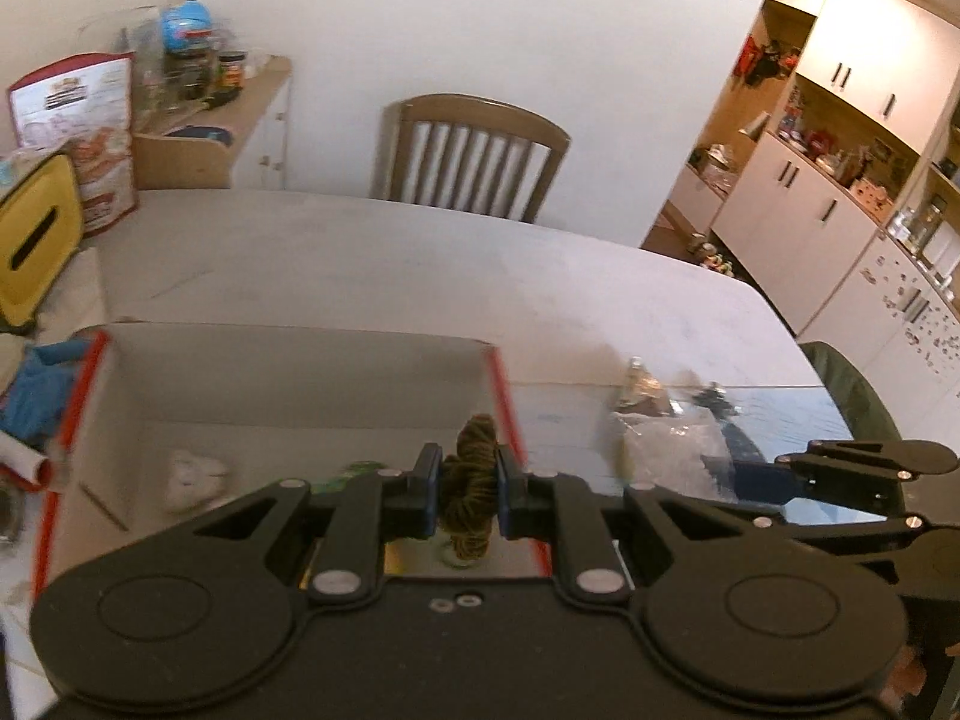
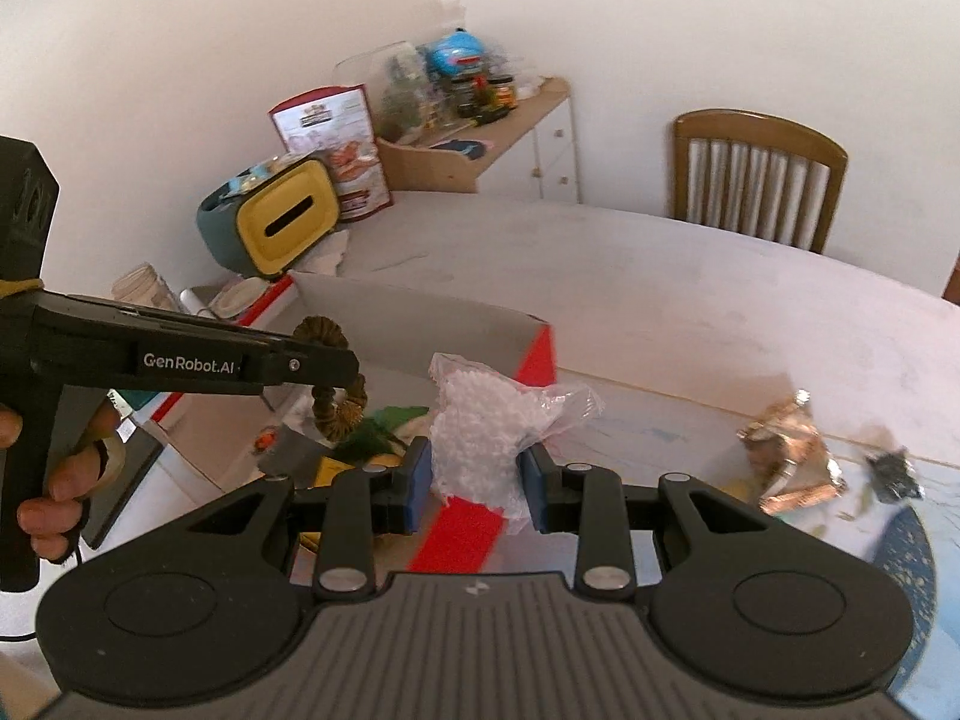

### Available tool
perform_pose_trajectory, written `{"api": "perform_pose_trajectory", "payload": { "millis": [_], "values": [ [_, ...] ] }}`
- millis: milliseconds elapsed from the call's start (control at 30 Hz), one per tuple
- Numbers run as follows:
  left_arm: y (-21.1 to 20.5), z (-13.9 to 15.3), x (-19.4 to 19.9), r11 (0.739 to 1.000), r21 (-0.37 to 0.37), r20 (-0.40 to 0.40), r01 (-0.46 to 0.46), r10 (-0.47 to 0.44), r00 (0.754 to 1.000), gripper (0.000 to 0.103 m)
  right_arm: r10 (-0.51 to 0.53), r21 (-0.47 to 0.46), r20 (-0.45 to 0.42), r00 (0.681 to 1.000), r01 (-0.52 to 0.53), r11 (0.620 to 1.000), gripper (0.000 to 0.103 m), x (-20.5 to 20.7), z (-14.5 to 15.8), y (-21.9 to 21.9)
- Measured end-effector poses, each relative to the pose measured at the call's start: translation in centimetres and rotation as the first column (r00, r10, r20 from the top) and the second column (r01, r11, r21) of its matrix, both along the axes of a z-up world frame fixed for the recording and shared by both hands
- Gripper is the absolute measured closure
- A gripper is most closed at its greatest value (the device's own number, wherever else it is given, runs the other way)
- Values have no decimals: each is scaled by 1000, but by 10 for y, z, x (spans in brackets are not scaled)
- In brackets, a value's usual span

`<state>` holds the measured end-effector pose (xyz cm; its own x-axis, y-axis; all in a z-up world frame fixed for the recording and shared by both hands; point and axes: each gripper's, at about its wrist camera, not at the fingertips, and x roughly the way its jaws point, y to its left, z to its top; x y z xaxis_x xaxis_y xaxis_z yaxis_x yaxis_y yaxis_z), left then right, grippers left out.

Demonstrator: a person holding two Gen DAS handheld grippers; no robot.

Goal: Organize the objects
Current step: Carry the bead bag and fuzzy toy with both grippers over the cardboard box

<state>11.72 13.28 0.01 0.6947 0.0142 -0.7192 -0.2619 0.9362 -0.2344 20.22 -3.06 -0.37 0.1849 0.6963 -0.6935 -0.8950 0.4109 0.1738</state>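
we have the left gripper (image 1: 468,489) pinched tight on a small skein of olive-brown yarn (image 1: 474,480), held upright between the blue pads, above the near right corner of an open white box with red edges (image 1: 300,372). in the right wrist view the same yarn (image 2: 336,384) sticks out above and below the left gripper's fingers, over the box's inside. the right gripper (image 2: 474,480) is closed part-way on a clear plastic bag of white granules (image 2: 486,420), both pads pressing its sides, and the bag hangs above the box's right red rim. inside the box we see a crumpled white wad (image 1: 192,477) on the floor (and something green near the front, too blurred to name). on the table (image 1: 420,264) to the right of the box lie a crumpled foil wrapper (image 2: 792,450) and a small dark scrap (image 2: 894,471), close together. a yellow tissue holder (image 2: 288,216) sits at the table's far left.
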Motion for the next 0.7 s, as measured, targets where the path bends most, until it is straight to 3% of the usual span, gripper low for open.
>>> {"api": "perform_pose_trajectory", "payload": {
  "millis": [433, 700],
  "values": [
    [78, -20, -19, 996, 52, -51, -79, 82, 995, 87, 9, -53, 15, 1000, -8, 999, 72, -18, -26, 79],
    [108, -41, -7, 992, 91, -106, -91, 101, 989, 87, 10, -106, 30, 999, -7, 994, 72, -17, -51, 124]
  ]
}}
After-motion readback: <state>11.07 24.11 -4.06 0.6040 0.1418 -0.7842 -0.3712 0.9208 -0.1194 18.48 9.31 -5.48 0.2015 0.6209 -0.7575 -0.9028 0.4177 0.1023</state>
